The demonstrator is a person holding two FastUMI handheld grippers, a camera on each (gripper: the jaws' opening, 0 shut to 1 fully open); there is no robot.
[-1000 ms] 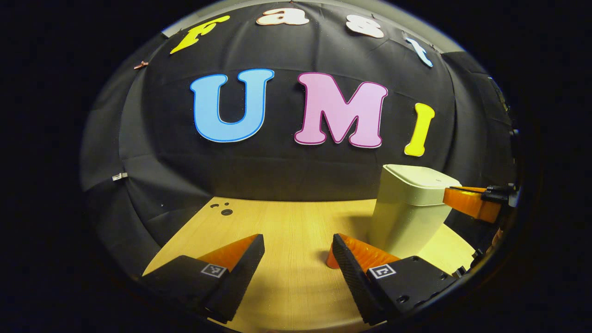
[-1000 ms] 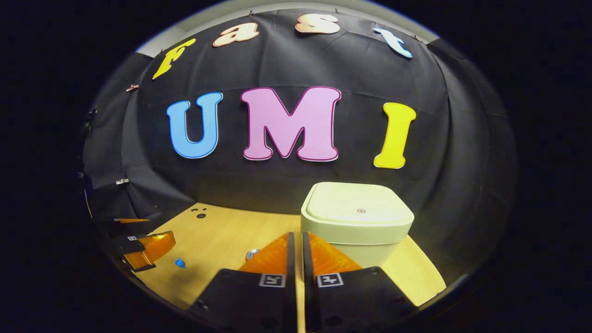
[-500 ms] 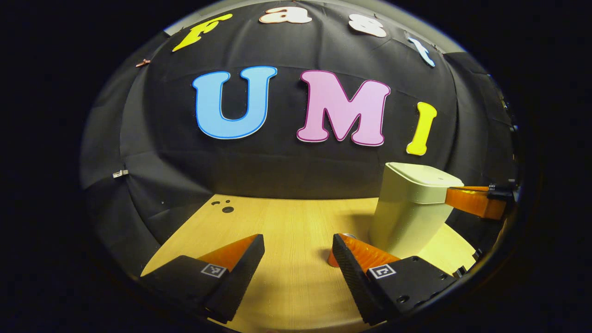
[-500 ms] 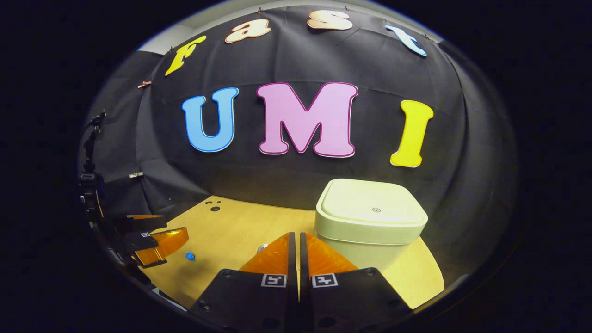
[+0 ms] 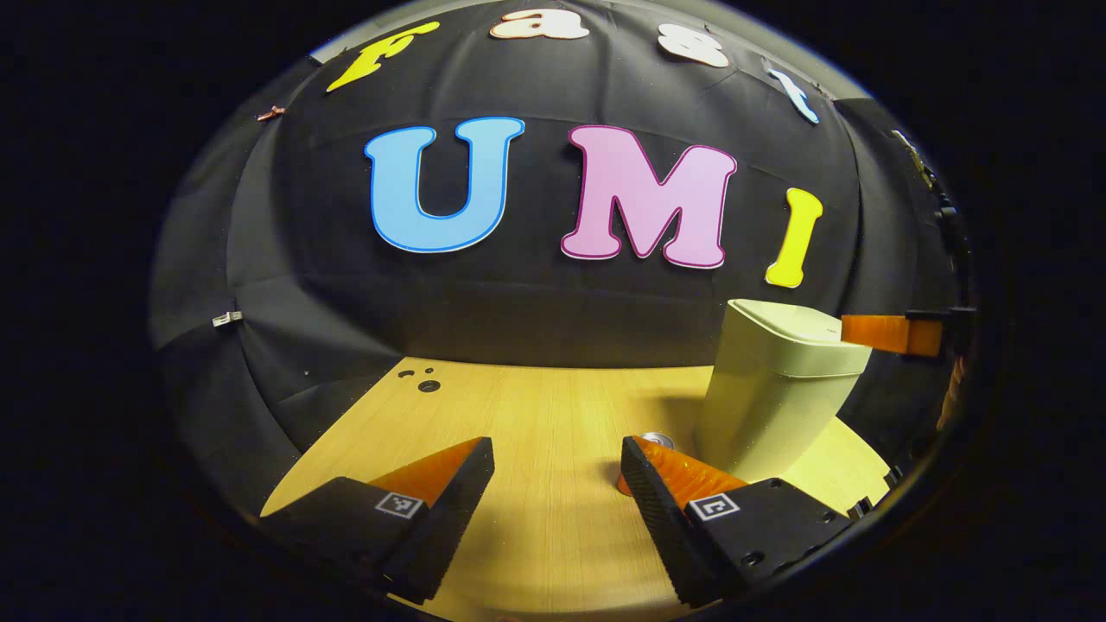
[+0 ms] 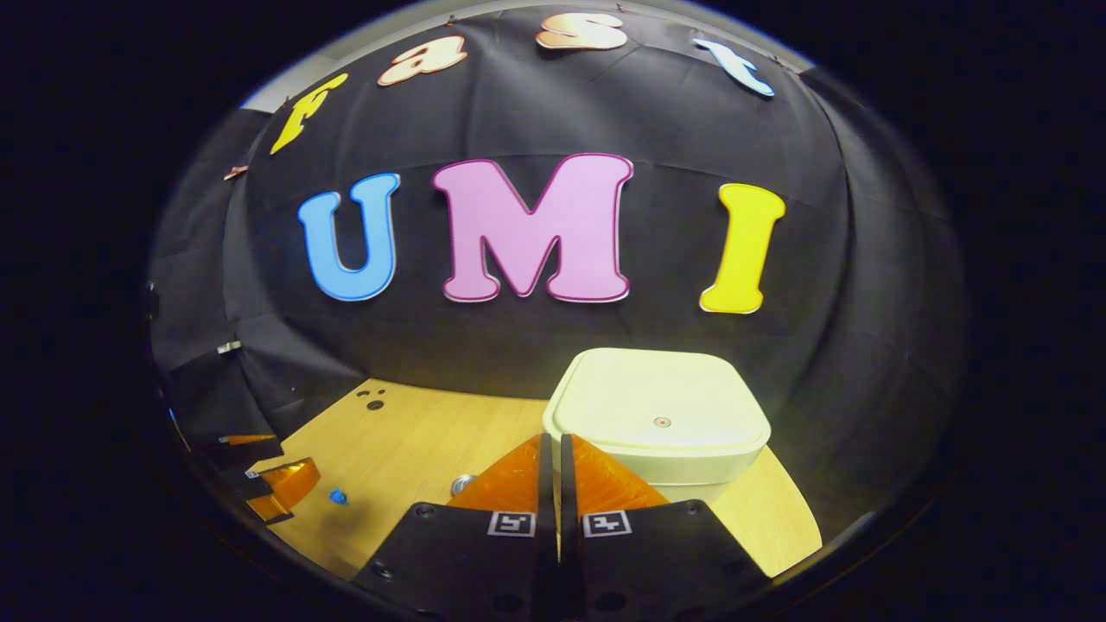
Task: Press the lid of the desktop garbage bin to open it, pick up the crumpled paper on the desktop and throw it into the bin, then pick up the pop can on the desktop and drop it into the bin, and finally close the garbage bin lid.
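Note:
The pale desktop bin (image 5: 773,397) stands on the right of the wooden table with its lid (image 6: 661,406) down. My right gripper (image 6: 553,442) is shut with nothing in it, just in front of the lid and slightly above it; its fingers (image 5: 890,333) hover level by the lid's right edge. My left gripper (image 5: 557,458) is open and low over the table, left of the bin. The pop can (image 5: 657,441) stands upright beside the bin, mostly hidden behind one of my left fingers; its silver top (image 6: 463,482) peeks out. A small blue scrap (image 6: 337,496) lies near the left gripper (image 6: 276,484).
The wooden table (image 5: 518,432) ends at the black cloth wall behind the bin. A few small dark holes (image 5: 428,385) mark its far left corner. Open tabletop lies between the left gripper and the bin.
The right gripper has risen and levelled over the bin's edge, so the lid sits lower and closer in its view. The left gripper has tilted slightly, showing more of the can top.

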